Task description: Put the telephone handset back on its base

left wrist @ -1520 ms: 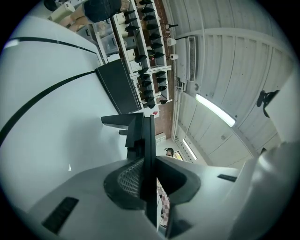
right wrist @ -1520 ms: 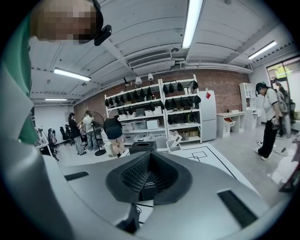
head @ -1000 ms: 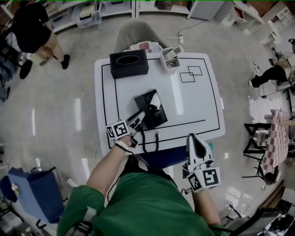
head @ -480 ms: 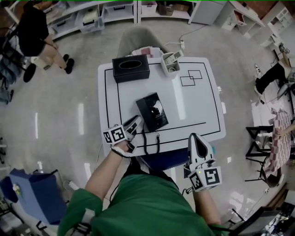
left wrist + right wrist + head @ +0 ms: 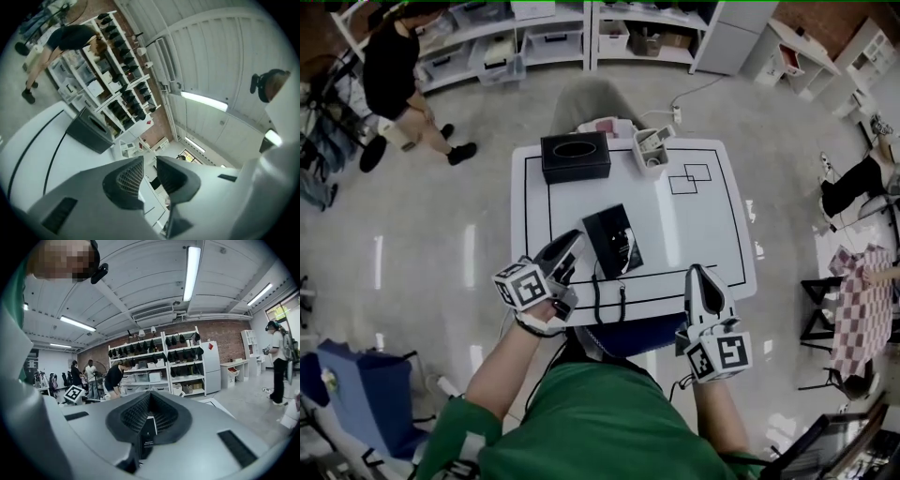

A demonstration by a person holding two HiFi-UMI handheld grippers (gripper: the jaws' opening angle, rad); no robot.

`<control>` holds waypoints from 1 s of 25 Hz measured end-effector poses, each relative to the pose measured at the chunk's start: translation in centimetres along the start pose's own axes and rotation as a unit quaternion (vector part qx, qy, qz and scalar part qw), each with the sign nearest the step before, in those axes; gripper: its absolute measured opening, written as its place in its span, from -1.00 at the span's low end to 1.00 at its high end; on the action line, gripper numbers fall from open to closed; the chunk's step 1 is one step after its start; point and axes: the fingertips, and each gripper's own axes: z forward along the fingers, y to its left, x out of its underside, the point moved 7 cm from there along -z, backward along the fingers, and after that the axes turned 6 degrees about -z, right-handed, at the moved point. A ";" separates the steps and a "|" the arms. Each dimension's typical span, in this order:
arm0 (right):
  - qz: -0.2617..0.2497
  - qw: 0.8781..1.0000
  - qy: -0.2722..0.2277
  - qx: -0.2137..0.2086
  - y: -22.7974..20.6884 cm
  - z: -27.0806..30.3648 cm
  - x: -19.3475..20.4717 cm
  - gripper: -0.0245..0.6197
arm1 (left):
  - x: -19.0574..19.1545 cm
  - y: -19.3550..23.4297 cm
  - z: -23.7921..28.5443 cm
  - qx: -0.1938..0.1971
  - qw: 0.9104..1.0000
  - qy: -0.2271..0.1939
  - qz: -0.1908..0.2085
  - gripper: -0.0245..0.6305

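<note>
The black telephone [image 5: 614,241] lies on the white table [image 5: 694,234], left of its middle. Its handset seems to rest on the base, and the black cord [image 5: 607,298] loops over the table's near edge. My left gripper [image 5: 570,246] is raised just left of the phone and apart from it. In the left gripper view this gripper [image 5: 149,176] has its jaws slightly parted with nothing between them. My right gripper [image 5: 701,279] hovers off the near right edge, and its own view shows that gripper [image 5: 149,416] shut and empty, pointing across the room. Neither gripper view shows the phone.
A black tissue box [image 5: 576,156] stands at the table's far left and also shows as the box [image 5: 91,129] in the left gripper view. A white holder [image 5: 652,145] sits beside it. A chair [image 5: 586,98] stands behind the table. A person [image 5: 398,66] walks by the shelves.
My left gripper has drawn back from the phone toward the left and risen. The right gripper has stayed about where it was. The person at the back has moved right.
</note>
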 end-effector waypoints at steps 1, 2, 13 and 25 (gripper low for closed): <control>-0.001 1.000 -0.007 -0.001 0.0 0.1 -0.3 -0.86 | -0.8 -1.2 -0.1 0.003 1.000 -0.006 0.029 -0.63; -0.003 1.000 -0.014 -0.003 -0.1 0.2 -0.6 -0.86 | -1.6 -2.4 -0.3 0.003 0.998 -0.012 0.057 -0.63; -0.050 0.994 -0.096 -0.010 -1.5 1.4 -6.7 -0.86 | -8.9 -15.2 -2.2 -0.046 0.923 -0.082 0.373 -0.63; -0.093 0.987 -0.128 -0.007 -0.6 0.4 -9.2 -0.86 | -7.6 -21.0 -3.1 -0.065 0.834 -0.108 0.537 -0.64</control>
